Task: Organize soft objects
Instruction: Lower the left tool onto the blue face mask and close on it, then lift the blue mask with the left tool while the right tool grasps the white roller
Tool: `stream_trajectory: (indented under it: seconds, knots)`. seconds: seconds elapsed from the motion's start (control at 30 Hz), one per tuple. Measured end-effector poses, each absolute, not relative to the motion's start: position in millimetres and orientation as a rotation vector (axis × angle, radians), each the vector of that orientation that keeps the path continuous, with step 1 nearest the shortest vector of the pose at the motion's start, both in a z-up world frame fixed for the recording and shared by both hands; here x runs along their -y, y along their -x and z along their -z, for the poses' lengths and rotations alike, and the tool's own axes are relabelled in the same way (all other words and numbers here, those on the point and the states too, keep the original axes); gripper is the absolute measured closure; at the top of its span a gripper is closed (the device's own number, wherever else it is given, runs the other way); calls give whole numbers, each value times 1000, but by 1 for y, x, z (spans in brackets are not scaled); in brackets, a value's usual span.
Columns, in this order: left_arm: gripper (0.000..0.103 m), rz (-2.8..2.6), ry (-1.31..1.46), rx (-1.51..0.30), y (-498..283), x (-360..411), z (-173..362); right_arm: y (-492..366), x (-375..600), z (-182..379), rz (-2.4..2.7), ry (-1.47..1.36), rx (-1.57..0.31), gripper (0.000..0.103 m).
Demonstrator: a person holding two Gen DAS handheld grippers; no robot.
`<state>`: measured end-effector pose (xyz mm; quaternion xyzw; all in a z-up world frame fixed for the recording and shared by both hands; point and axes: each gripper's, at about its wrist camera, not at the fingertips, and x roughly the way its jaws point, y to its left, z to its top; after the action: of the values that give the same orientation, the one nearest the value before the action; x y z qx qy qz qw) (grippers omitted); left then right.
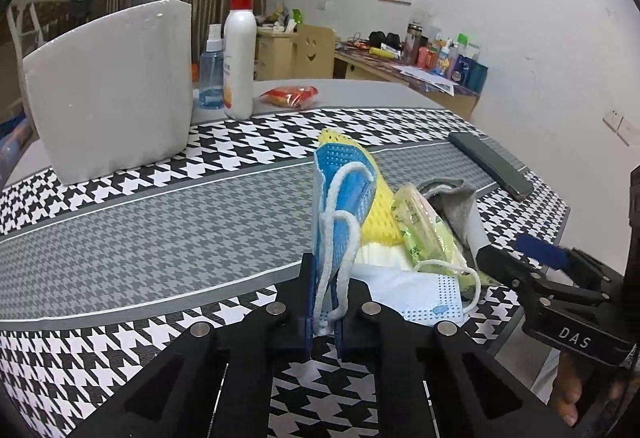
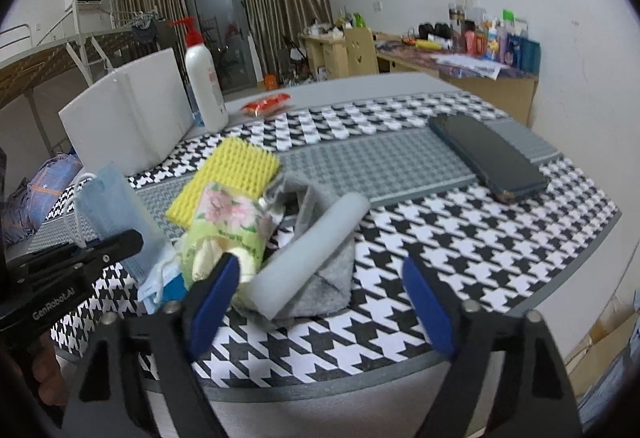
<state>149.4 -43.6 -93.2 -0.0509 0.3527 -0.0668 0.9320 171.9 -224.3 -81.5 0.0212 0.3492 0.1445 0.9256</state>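
Blue face mask point(image 1: 344, 197) is standing pinched in the left gripper point(image 1: 326, 322) near the desk's point(image 1: 140, 230) front edge; the right gripper point(image 2: 320, 302) is gaping around a grey foam roll point(image 2: 312, 258), with bare houndstooth cloth lying open rightward.

Your left wrist camera sits low and close at the desk's point(image 1: 160, 230) near edge, facing the far wall. Your right wrist camera looks likewise from just to its right. Both share the soft pile point(image 1: 384, 213) point(image 2: 240, 222), foam block point(image 1: 112, 89) point(image 2: 128, 117) and phone point(image 1: 492, 165) point(image 2: 488, 157).
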Motion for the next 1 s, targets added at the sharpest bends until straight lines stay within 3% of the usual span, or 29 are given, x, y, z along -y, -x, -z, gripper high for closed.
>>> stream_trajectory:
  seconds: [0.37, 0.63, 0.9, 1.0]
  knots:
    - [95, 146, 102, -700, -142, 44, 91, -167, 217, 81, -343, -66, -746, 51]
    - [95, 161, 99, -700, -141, 46, 90, -173, 212, 87, -366, -64, -783, 63]
    - [95, 161, 113, -689, -136, 43, 86, -169, 215, 78, -369, -64, -769, 85]
    - [95, 160, 113, -676, -132, 41, 82, -167, 217, 70, -365, -63, -747, 87]
